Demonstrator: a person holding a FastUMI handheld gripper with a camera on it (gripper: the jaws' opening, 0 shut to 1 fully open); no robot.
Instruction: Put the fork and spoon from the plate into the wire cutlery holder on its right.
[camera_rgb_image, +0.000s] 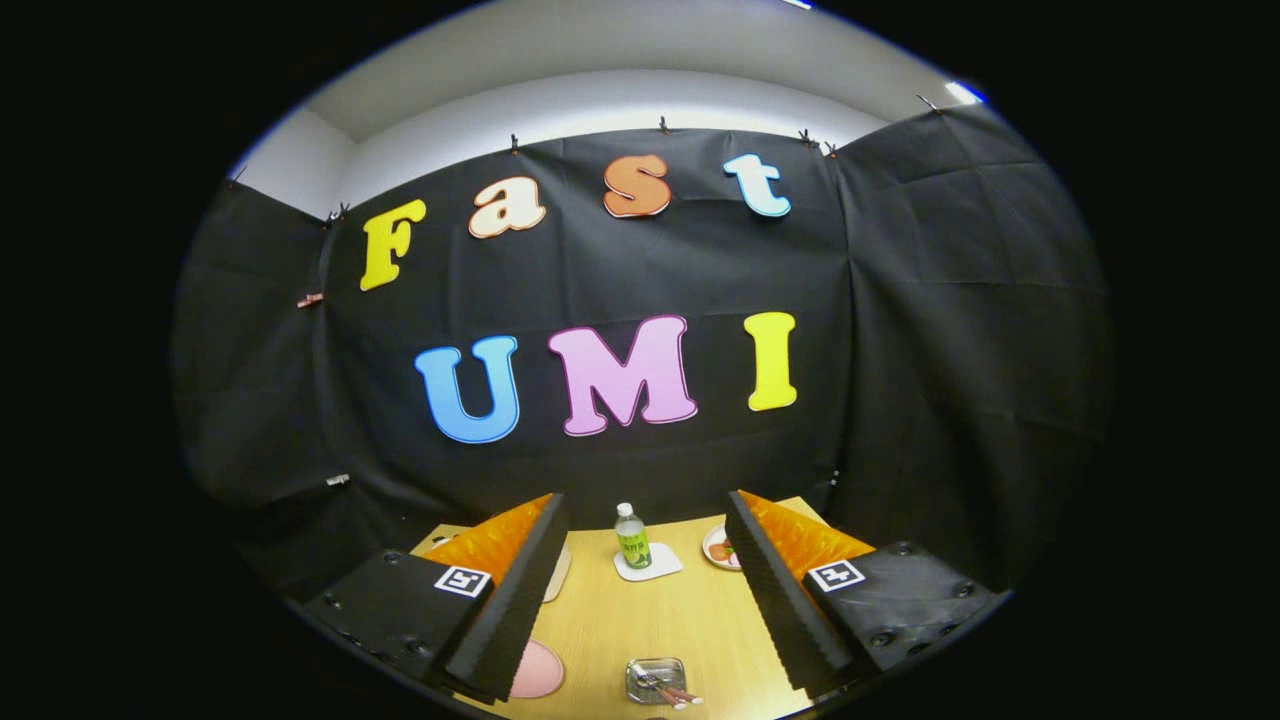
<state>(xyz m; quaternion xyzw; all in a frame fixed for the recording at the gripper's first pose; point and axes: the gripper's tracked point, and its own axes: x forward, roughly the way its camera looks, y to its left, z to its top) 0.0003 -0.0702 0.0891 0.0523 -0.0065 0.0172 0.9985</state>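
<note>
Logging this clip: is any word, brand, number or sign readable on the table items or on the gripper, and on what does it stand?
Bottle label: it carries print, too small to read.
Square markers on the gripper, whose fingers stand open above the table: coded patterns, no words or numbers.
Metal tray with cutlery, just ahead of the fingers: no text that can be made out.

The claw (640, 590) stands open, and its right finger (775, 590) hides part of a small plate (716, 547) on the desk (650, 620). A pink disc (540, 668) is partly behind the left finger (510, 600). Cutlery in the metal tray (655, 680) is too small to identify.
</note>
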